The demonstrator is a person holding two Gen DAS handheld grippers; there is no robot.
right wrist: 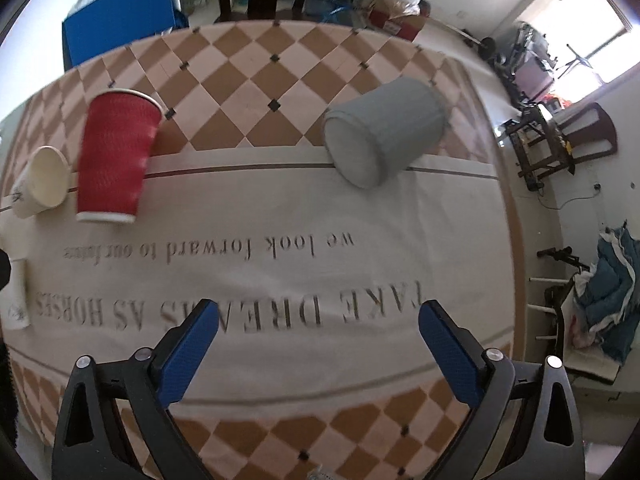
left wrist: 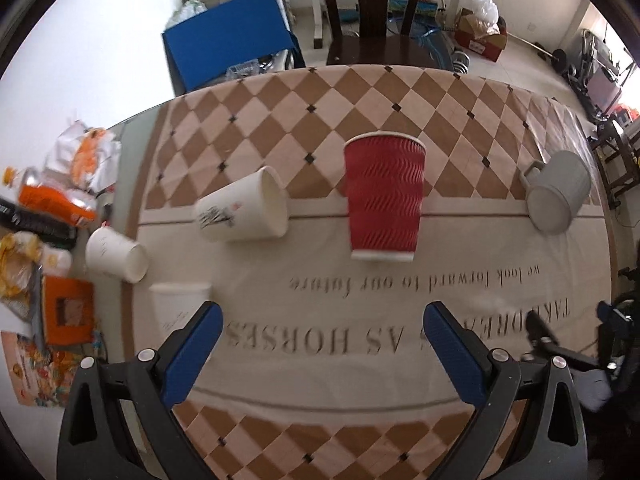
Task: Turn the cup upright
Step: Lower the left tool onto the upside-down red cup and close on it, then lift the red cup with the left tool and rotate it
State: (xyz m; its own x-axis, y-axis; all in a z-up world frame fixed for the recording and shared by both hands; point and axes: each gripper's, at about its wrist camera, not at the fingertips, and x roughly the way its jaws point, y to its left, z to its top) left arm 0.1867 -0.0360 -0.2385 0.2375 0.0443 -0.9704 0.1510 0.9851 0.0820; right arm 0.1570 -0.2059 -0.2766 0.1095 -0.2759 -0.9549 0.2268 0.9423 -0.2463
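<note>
A red ribbed paper cup [left wrist: 383,198] stands upright mid-table; it also shows in the right wrist view [right wrist: 114,158]. A grey mug [left wrist: 558,196] lies on its side at the right, its base toward me [right wrist: 378,134]. A white paper cup [left wrist: 244,210] lies on its side left of the red cup [right wrist: 38,182]. A second white cup [left wrist: 116,255] lies tipped at the table's left edge. A third white cup [left wrist: 176,310] stands behind my left finger. My left gripper [left wrist: 322,354] is open and empty above the cloth. My right gripper [right wrist: 318,350] is open and empty.
The table [left wrist: 320,364] has a checkered cloth with printed words. Snack packets and clutter [left wrist: 48,248] lie off its left edge. A dark chair [left wrist: 372,20] stands at the far side. A blue board [left wrist: 228,50] leans behind. The right gripper's tip [left wrist: 538,326] shows at right.
</note>
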